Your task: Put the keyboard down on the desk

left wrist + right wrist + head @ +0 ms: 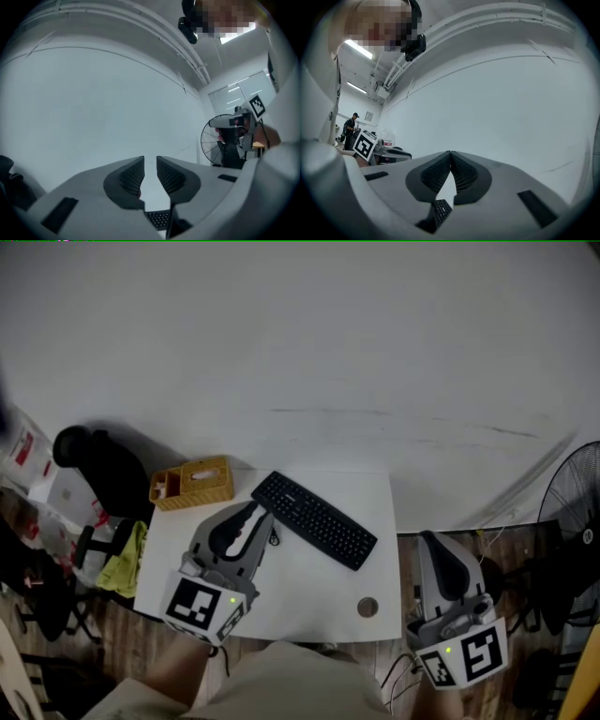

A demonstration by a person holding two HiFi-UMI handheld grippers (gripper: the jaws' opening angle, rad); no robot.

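A black keyboard [314, 518] lies flat and diagonal on the white desk [300, 601], and neither gripper is touching it. My left gripper [258, 512] hovers over the desk's left half, its tips just beside the keyboard's left end. In the left gripper view its jaws [150, 159] stand a narrow gap apart with nothing between them, and a strip of keyboard [157, 218] shows below. My right gripper [429, 538] is off the desk's right edge, above the floor. Its jaws [450, 153] meet at the tips and hold nothing; the keyboard [440, 208] shows under them.
A woven tissue box [192, 482] stands at the desk's back left corner. A small brown round thing [367, 607] lies near the front edge. A fan [577, 493] stands at the right, a black chair [103, 465] and a yellow-green cloth [122, 563] at the left. A white wall is behind.
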